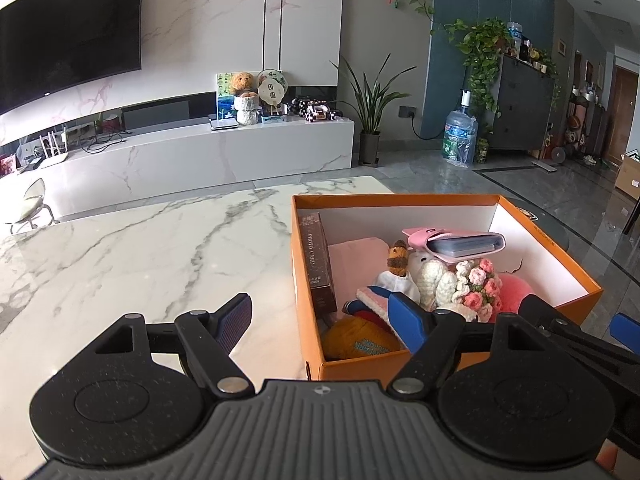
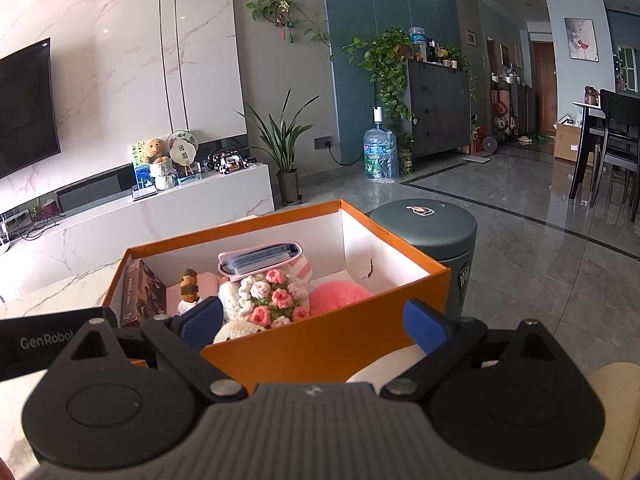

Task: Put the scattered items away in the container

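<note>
An orange cardboard box with white inner walls stands on the marble table. Inside lie a pink card holder, a brown photo-card box leaning on the left wall, a crochet flower bouquet, a small bear doll, a pink fluffy ball and a yellow knitted item. My left gripper is open at the box's near left corner, holding nothing. My right gripper is open before the box's near wall, also holding nothing.
A grey round stool stands just beyond the box's far right corner. The table edge falls away behind the box to a tiled floor. A white TV bench and potted plant stand farther off.
</note>
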{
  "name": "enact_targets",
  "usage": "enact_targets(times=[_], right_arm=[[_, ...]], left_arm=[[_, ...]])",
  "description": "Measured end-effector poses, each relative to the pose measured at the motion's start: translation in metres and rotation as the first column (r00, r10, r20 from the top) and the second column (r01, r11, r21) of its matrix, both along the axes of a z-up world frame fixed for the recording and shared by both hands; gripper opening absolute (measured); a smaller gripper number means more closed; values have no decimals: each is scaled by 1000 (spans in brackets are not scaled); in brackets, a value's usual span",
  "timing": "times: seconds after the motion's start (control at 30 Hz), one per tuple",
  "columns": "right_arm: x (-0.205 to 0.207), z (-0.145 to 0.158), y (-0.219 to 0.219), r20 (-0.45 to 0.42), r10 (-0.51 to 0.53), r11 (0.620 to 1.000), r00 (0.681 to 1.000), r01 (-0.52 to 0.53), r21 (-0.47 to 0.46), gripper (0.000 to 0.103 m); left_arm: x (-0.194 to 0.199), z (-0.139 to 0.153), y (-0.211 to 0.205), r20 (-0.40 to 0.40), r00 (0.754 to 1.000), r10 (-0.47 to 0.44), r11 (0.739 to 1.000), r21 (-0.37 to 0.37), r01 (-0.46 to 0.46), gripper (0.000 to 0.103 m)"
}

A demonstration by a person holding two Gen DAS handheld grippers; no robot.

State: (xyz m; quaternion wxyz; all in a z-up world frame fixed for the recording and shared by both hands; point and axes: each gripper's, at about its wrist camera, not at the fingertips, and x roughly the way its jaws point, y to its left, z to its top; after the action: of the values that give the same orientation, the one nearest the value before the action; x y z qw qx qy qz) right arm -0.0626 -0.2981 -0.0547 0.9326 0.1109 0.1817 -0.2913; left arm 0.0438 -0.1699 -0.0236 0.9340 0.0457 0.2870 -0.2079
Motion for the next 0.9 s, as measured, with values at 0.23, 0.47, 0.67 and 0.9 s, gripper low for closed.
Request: enact_targets(times=[0.23,0.47,0.67,0.9], right_arm=[[-2,0,0,6,-6,1000,1000,6,1,98],[-4,0,0,12,-13,1000,1000,13,4,98],[-6,0,-1,16,-17,1000,1000,16,6,98],[-6,0,-1,15,-19,1000,1000,19,5,98]], left_arm=[[1,-1,1,-24,1000,-3,1000,-9,3,89],[0,-1,1,-38,999,-5,1000,-15,4,89],[-2,-3,2,-44,999,-8,1000,-16,7,89],[-5,-4,-1,-29,1000,-11,1000,-10,11,89]])
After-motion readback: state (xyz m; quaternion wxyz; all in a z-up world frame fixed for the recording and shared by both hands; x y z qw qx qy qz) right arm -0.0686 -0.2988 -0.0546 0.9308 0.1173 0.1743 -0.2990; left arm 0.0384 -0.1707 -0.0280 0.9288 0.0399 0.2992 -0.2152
